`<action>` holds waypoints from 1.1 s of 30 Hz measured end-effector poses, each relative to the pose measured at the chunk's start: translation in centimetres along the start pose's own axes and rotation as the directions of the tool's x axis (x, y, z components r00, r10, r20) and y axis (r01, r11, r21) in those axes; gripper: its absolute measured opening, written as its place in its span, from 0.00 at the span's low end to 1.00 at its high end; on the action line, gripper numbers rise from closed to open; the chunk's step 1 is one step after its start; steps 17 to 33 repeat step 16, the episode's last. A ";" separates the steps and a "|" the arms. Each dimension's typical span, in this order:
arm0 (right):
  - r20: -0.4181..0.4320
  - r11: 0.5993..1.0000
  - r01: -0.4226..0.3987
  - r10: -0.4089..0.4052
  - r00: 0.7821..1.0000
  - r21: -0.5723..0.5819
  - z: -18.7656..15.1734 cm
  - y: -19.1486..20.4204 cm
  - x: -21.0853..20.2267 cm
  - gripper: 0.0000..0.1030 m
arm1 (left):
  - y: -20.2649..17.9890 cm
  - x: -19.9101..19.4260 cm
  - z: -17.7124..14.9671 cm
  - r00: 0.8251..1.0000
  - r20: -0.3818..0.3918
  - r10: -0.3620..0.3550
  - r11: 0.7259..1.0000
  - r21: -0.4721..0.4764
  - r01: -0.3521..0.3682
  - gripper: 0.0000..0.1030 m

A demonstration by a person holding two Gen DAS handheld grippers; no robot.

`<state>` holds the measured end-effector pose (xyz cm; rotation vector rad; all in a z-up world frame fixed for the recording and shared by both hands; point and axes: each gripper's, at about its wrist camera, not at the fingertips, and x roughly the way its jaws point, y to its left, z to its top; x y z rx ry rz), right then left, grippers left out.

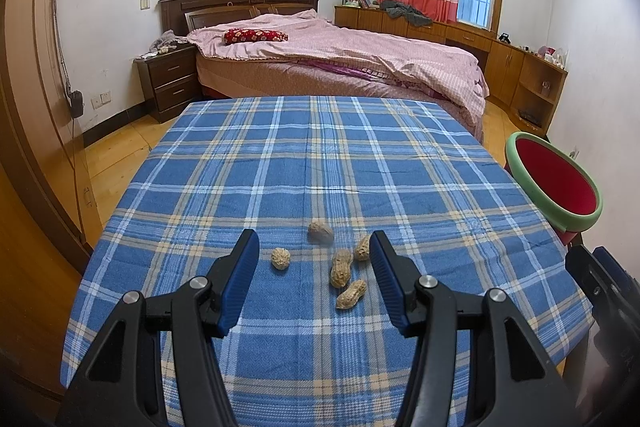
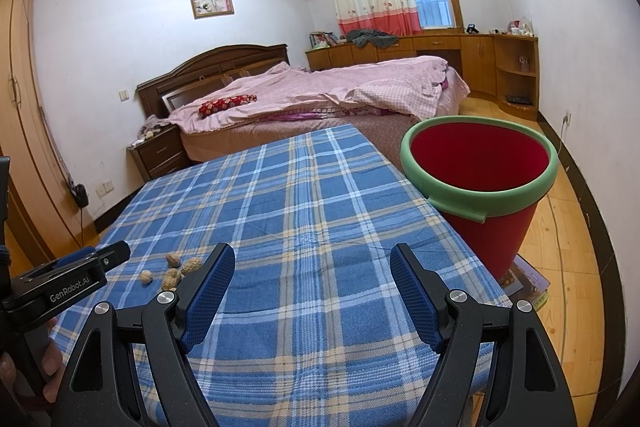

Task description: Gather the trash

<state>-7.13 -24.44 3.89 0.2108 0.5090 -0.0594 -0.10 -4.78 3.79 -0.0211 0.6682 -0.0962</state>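
Observation:
Several peanut shells [image 1: 340,269] lie in a small cluster on the blue plaid tablecloth [image 1: 320,163]. My left gripper [image 1: 314,247] is open and empty, its fingers on either side of the cluster just above the cloth. The shells also show in the right wrist view [image 2: 172,271], at the left. My right gripper [image 2: 312,259] is open and empty above bare cloth, to the right of the shells. A red bin with a green rim [image 2: 480,187] stands off the table's right edge; it also shows in the left wrist view [image 1: 556,183].
A bed with pink covers [image 1: 340,55] stands just beyond the table's far edge. A dark nightstand [image 1: 168,79] is at the left, wooden cabinets [image 2: 480,55] along the far right wall. Books [image 2: 524,279] lie under the bin.

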 end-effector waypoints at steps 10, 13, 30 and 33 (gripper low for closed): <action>0.015 1.000 -0.002 0.002 1.000 0.004 0.2 0.7 -0.5 0.78 | 0.0 -0.6 -0.1 1.000 0.025 0.000 1.000 0.000 0.000 0.56; 0.020 1.000 -0.003 0.003 1.000 0.003 0.2 0.9 -0.7 0.78 | 0.1 -0.7 0.0 1.000 0.030 -0.001 1.000 -0.002 0.001 0.56; 0.023 1.000 -0.004 0.004 1.000 0.003 0.3 1.0 -0.7 0.78 | 0.1 -1.0 -0.1 0.999 0.036 -0.001 1.000 -0.003 0.001 0.56; 0.023 1.000 -0.004 0.004 1.000 0.003 0.3 1.0 -0.7 0.78 | 0.1 -1.0 -0.1 0.999 0.036 -0.001 1.000 -0.003 0.001 0.56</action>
